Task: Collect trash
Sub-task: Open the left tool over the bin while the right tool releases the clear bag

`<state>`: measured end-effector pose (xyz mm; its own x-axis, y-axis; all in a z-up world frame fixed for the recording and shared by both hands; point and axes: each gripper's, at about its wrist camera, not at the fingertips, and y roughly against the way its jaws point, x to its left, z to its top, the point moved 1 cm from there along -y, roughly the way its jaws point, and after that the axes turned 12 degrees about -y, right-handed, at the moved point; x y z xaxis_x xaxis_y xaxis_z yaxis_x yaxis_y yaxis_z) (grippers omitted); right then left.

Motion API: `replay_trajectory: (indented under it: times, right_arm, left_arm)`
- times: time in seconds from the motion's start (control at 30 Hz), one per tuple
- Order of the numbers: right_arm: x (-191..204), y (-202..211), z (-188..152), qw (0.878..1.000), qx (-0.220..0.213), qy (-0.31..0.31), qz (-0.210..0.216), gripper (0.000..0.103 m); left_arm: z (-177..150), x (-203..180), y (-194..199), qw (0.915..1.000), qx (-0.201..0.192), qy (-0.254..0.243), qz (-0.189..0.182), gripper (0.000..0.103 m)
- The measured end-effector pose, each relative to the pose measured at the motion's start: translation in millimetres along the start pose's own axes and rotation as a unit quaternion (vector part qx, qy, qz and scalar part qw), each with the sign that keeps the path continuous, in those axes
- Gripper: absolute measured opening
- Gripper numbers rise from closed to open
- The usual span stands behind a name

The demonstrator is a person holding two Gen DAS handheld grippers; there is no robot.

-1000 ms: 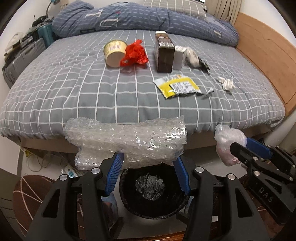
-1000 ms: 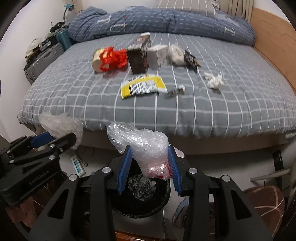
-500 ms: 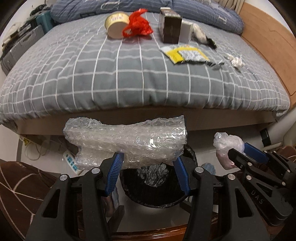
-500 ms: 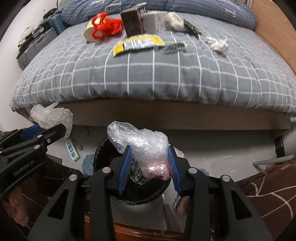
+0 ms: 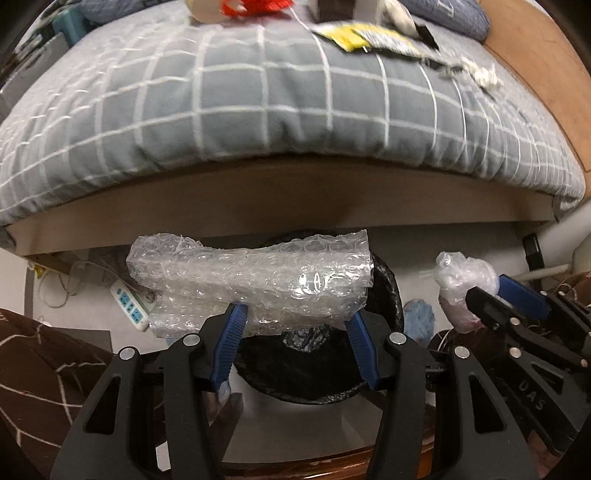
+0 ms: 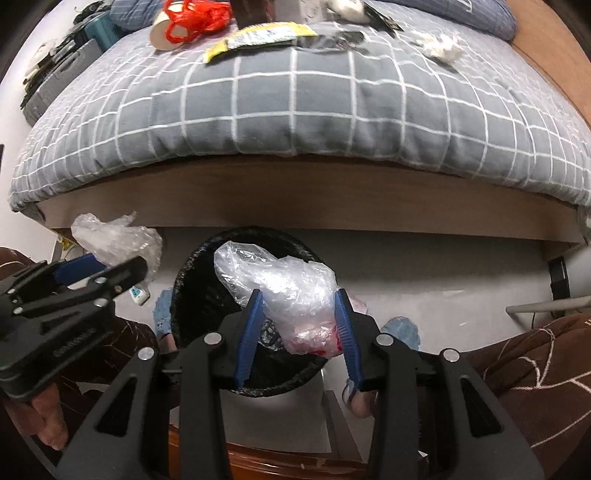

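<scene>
My left gripper [image 5: 295, 321] is shut on a wad of clear bubble wrap [image 5: 251, 280], held just above a black bin lined with a black bag [image 5: 388, 295]. My right gripper [image 6: 299, 317] is shut on a crumpled clear plastic bag with red inside [image 6: 291, 291], held over the same bin [image 6: 192, 295]. In the left wrist view the right gripper [image 5: 480, 295] and its bag [image 5: 461, 277] are to the right of the bin. In the right wrist view the left gripper [image 6: 122, 266] and bubble wrap [image 6: 114, 240] are left of the bin.
The bed with a grey checked cover [image 5: 258, 92] rises behind the bin and holds more trash: a paper cup with red plastic [image 6: 184, 22], a yellow wrapper [image 6: 258, 37], a white tissue [image 6: 443, 46]. A white power strip [image 5: 131, 304] lies on the floor at left.
Both grippers have lowered and tilted down toward the bin with their loads. The bed top has slid up out of most of the view. The grips are unchanged.
</scene>
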<state>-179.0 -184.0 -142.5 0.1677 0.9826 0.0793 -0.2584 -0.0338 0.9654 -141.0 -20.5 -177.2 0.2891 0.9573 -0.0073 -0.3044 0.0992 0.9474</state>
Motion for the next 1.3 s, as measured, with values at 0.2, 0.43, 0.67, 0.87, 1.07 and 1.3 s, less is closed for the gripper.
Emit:
replay_trajectory:
  times: [0.2,0.43,0.67,0.87,1.07,1.3]
  right_arm:
    - [-18,-8,0,1.0,0.008,-0.018,-0.011,0.038]
    - [-30,-18,1,0.999,0.019,-0.032,-0.02,0.038]
    - [-19,-31,1,0.999,0.026,-0.017,-0.021,0.038]
    - [-6,-43,1,0.999,0.04,-0.006,-0.018,0.038]
    - [17,-59,-2,0.998,0.059,0.007,-0.01,0.038]
    - [41,-68,-6,0.997,0.068,0.02,0.001,0.038]
  left_arm:
    - [8,-20,-25,0.9995,0.022,-0.019,-0.013,0.052]
    - [14,-29,-45,0.9984,0.04,-0.025,-0.033,0.058]
    - [5,-15,-60,0.9987,0.043,-0.012,-0.024,0.076]
    - [-4,2,-68,0.9991,0.04,-0.004,-0.01,0.093]
    - [-18,28,-72,0.9984,0.054,0.017,-0.001,0.095]
    - [-30,62,-61,0.9976,0.048,0.046,0.02,0.096]
